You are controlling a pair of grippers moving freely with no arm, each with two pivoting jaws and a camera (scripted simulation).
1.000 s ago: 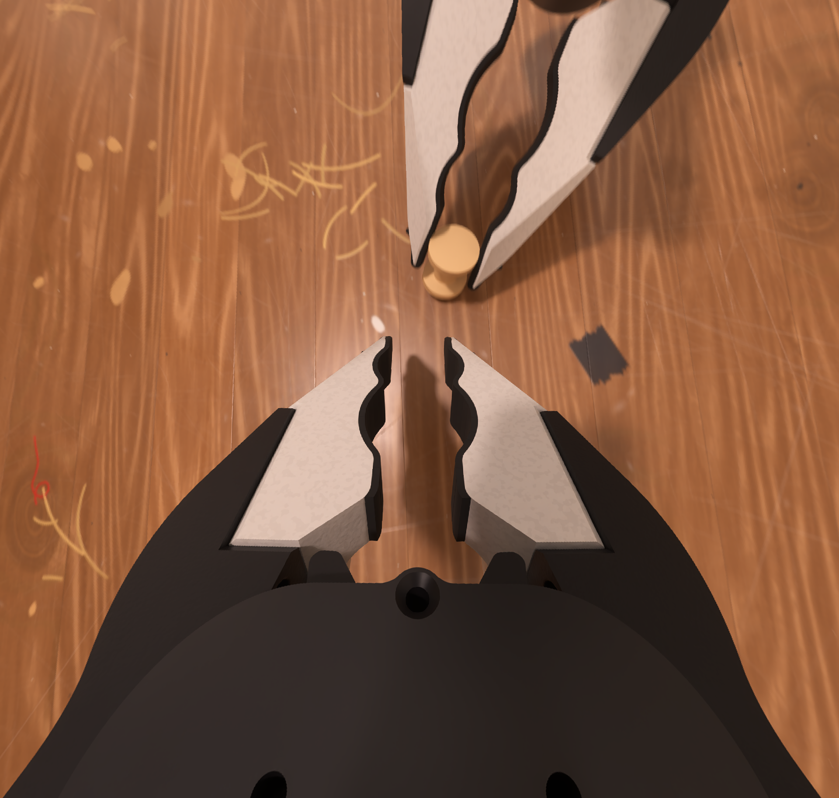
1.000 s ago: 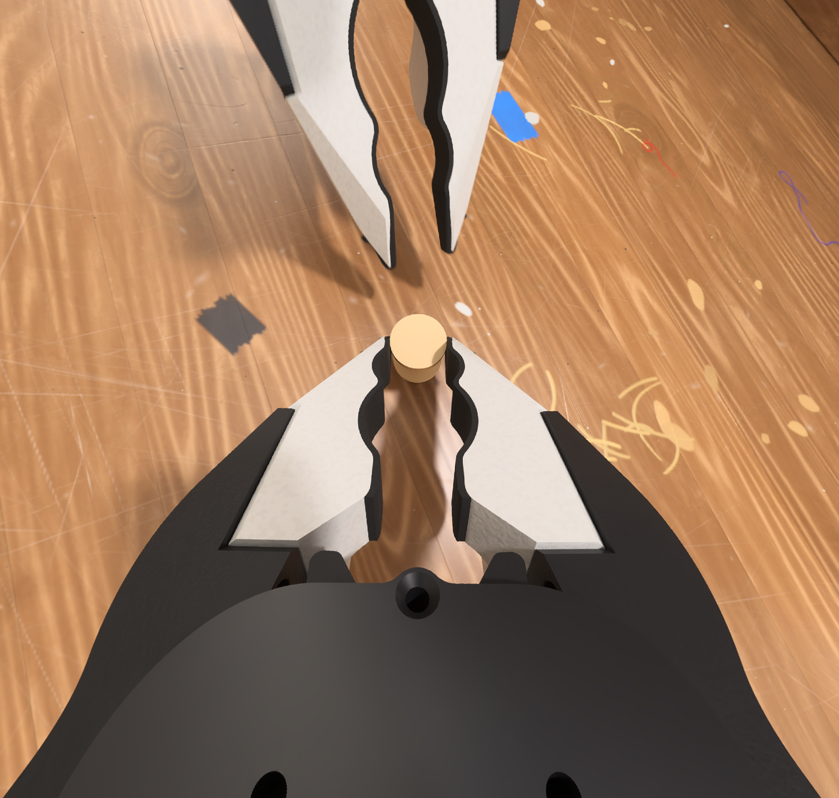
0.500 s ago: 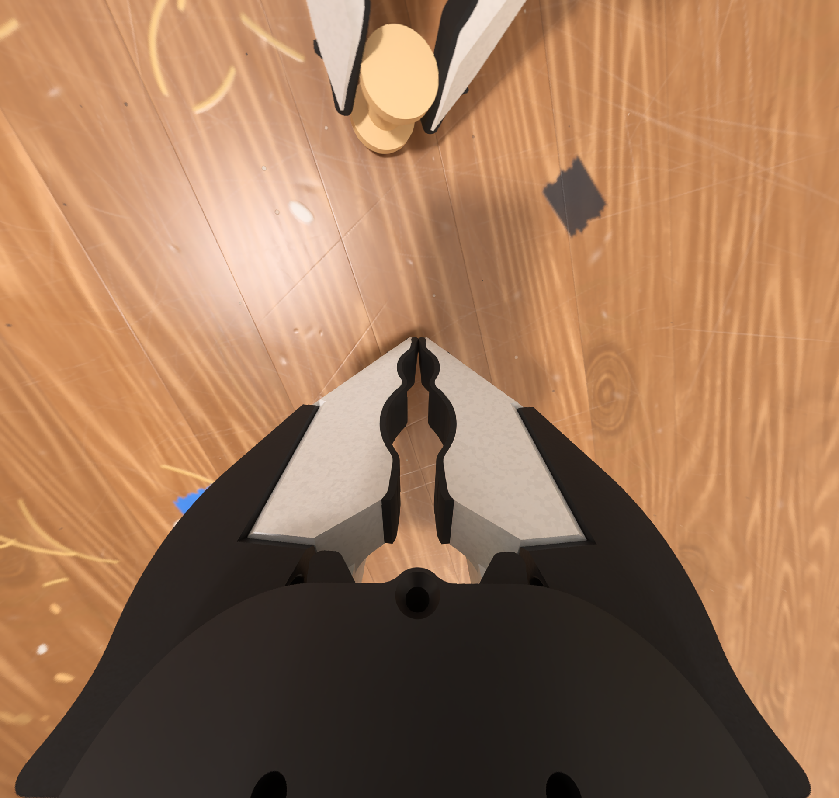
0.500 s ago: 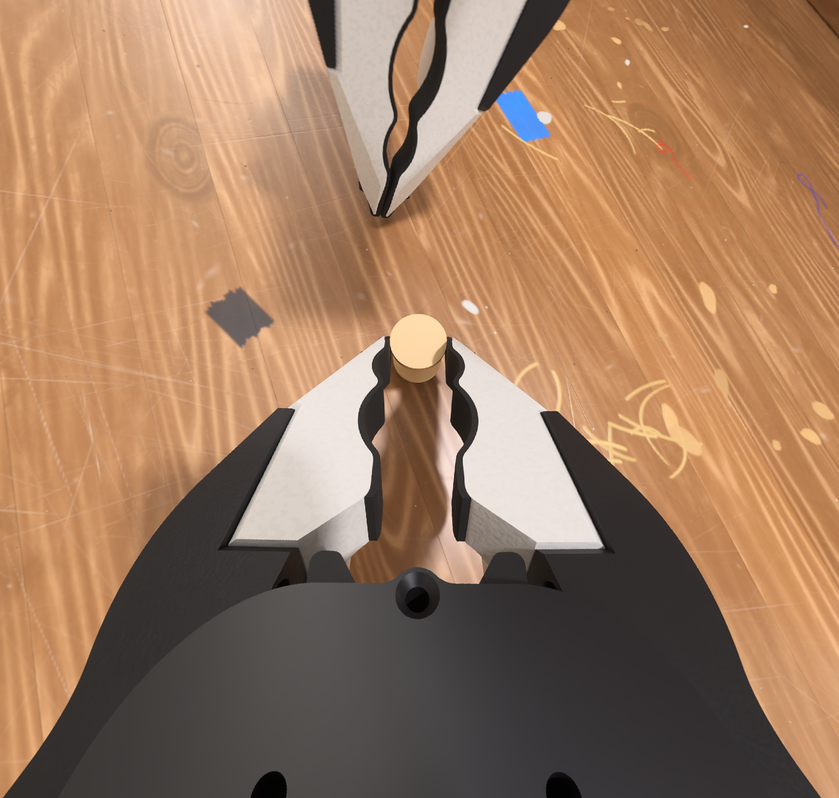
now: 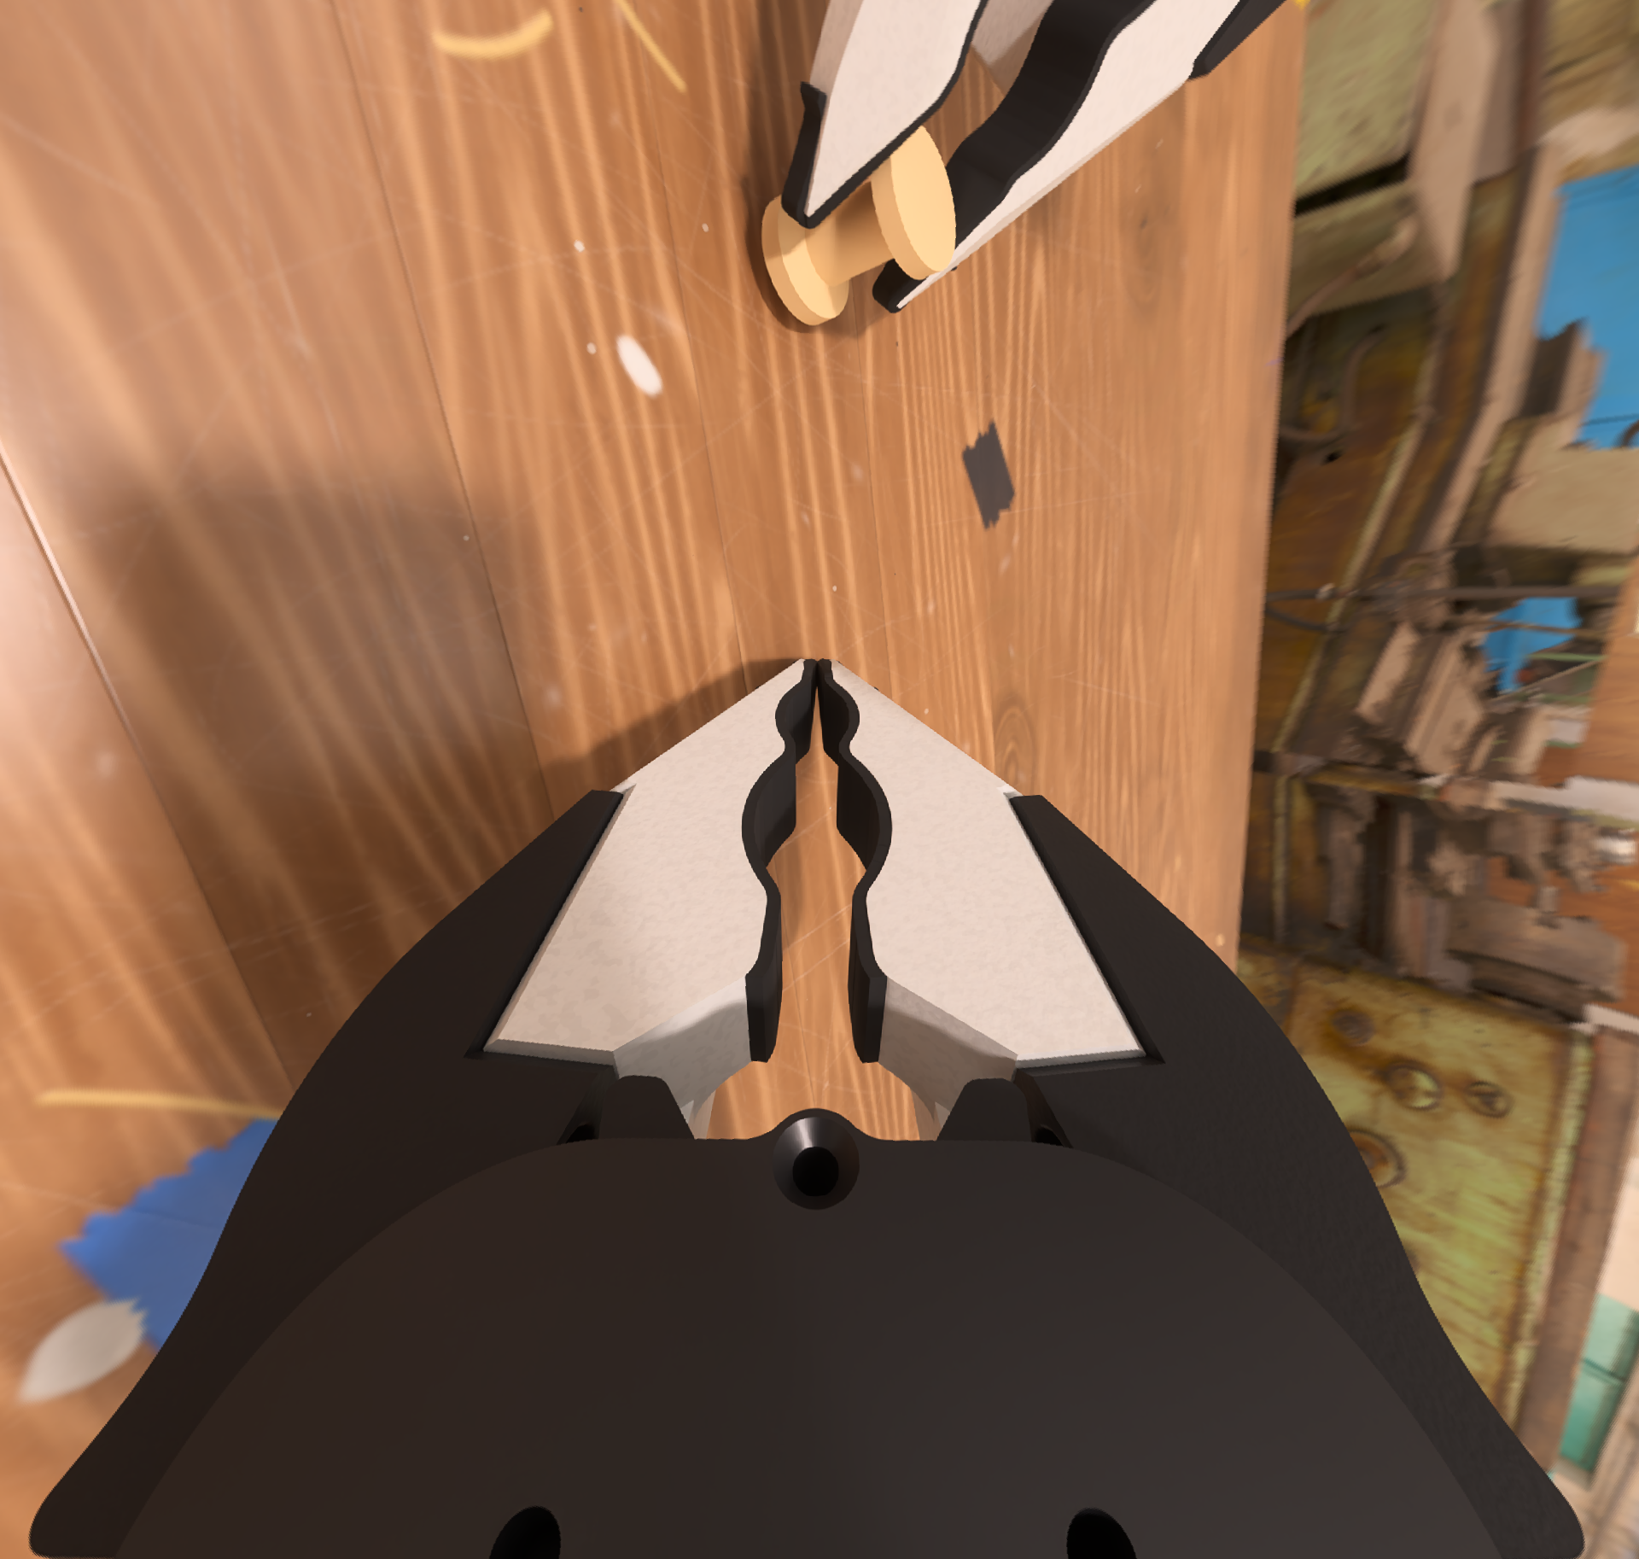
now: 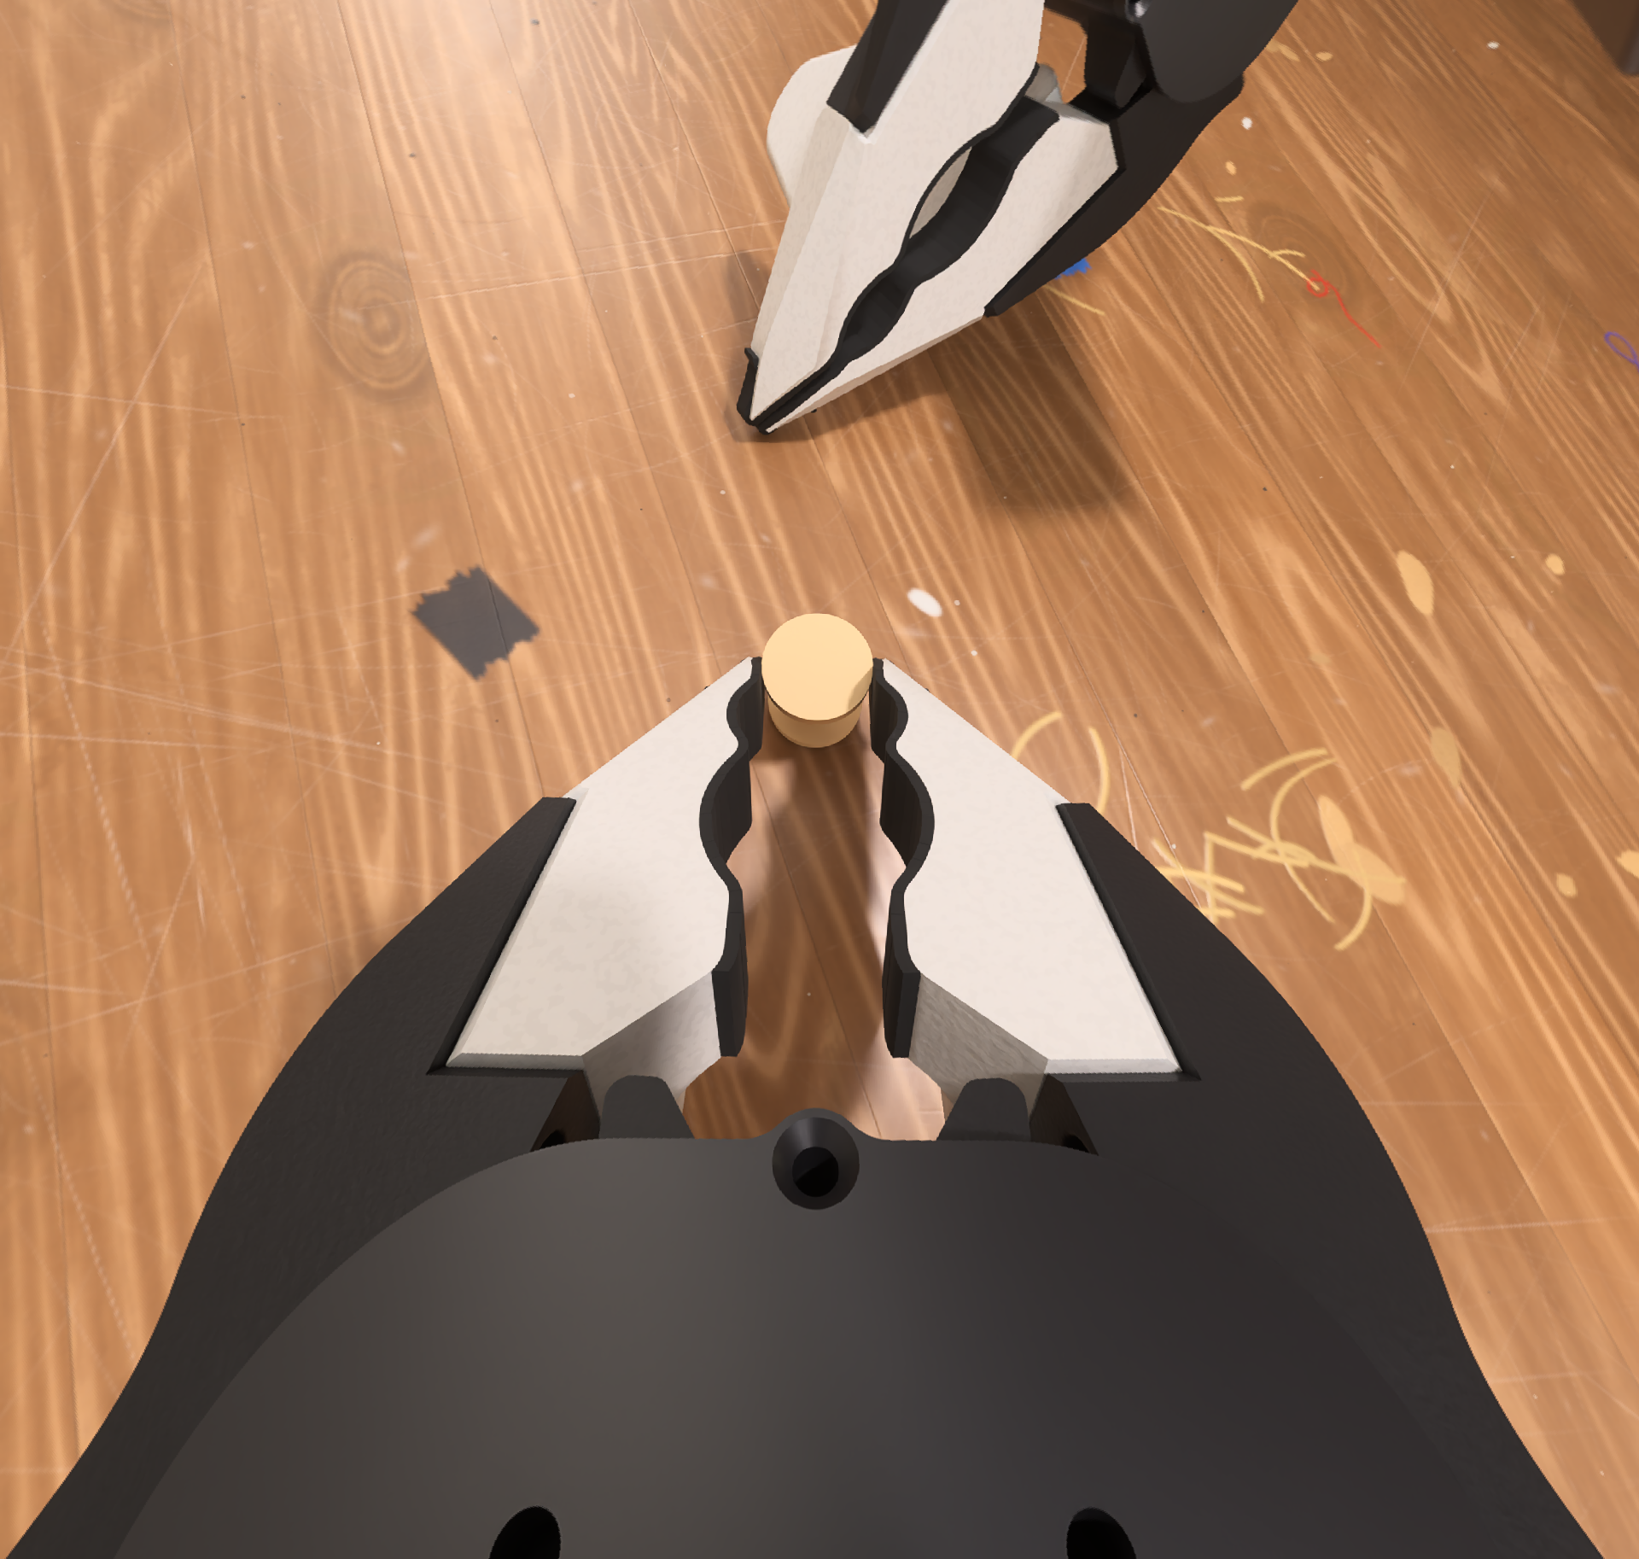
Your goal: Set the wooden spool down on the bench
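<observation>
Two wrist cams over a wooden bench [image 6: 266, 807], warm orange-brown planks w/ visible grain and knots.

Right wrist view: the right gripper [image 6: 817, 674], black body w/ pale off-white fingers, pinches a small light-tan wooden spool [image 6: 817, 674] between its fingertips. Jaws are narrow, set just wide enough for the spool's top flange, which fills the gap at the tips. The left wrist view shows the same spool [image 5: 856, 230] from the side: two round flanges joined by a thin neck, bottom flange flat against the bench surface, top flange clamped by the right gripper [image 5: 896, 212], which comes in from the upper right.

The left gripper [image 5: 816, 669] holds nothing; its fingertips are pressed together, only the wavy inner cutouts leaving gaps further back. Seen from the right cam, the left gripper [image 6: 754, 416] is tilted, tips down close to the bench, well apart from the spool, casting a shadow to its right.

Other items on the bench: a dark grey tape scrap [image 6: 474, 620] near the spool's left, a blue tape scrap [image 5: 168, 1250], a white fleck [image 6: 925, 603] just beside the spool, pale wood shavings [image 6: 1286, 842], and a red thread [image 6: 1339, 310]. Past the bench edge, left cam shows blurry greenish-brown workshop clutter [image 5: 1437, 718].
</observation>
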